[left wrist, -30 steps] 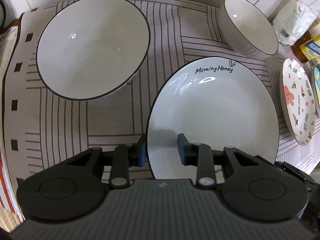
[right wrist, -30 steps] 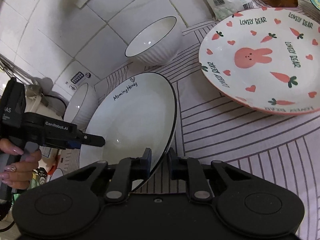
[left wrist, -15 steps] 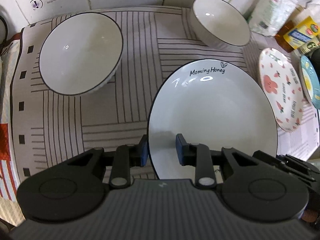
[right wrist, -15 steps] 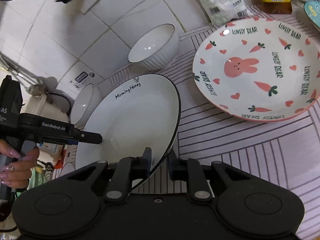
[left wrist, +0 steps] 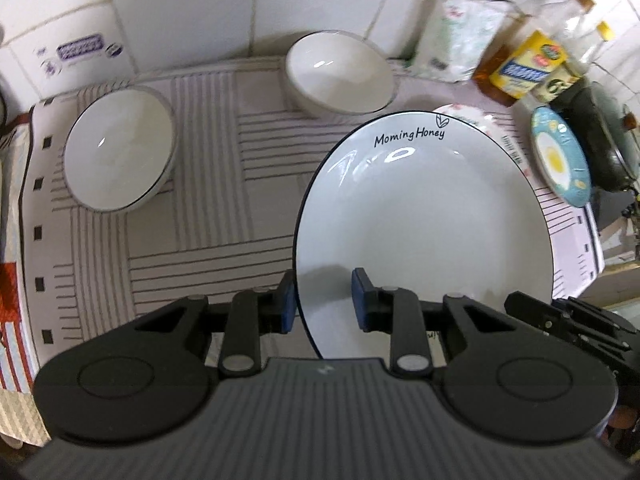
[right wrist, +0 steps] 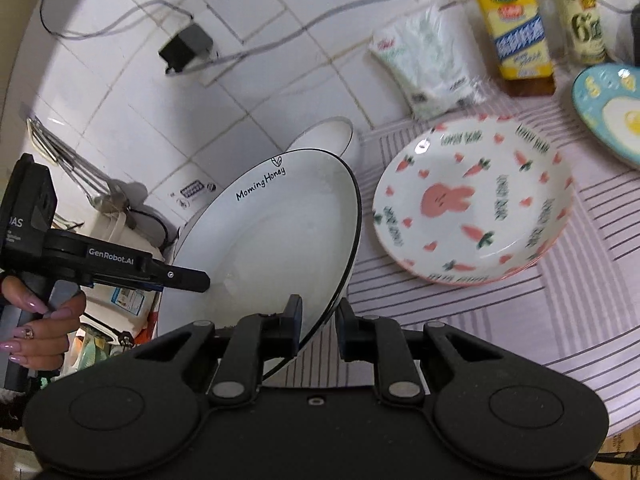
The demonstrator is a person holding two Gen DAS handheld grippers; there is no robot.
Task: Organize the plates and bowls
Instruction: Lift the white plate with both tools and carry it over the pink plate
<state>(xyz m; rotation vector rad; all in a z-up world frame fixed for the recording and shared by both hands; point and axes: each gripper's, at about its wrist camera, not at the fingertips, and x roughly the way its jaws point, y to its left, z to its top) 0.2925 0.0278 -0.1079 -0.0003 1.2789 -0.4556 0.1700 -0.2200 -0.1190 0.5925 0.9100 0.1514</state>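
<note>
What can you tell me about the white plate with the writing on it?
The white plate is round and shallow, glossy like glazed ceramic, with a thin black rim and "Morning Honey" under a small leaf mark near its far edge. It looks empty and clean. It is lifted and tilted above the striped mat, gripped at its rim by the left hand-held gripper and the right hand-held gripper, and partly hides the bunny plate behind it.

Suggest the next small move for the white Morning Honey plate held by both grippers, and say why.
Probably carry the white plate rightward and lower it onto the bunny plate. Both the left gripper and the right gripper clamp its rim, it sits tilted above the striped mat, and the bunny plate lies flat beside it, the likeliest stacking spot.
</note>
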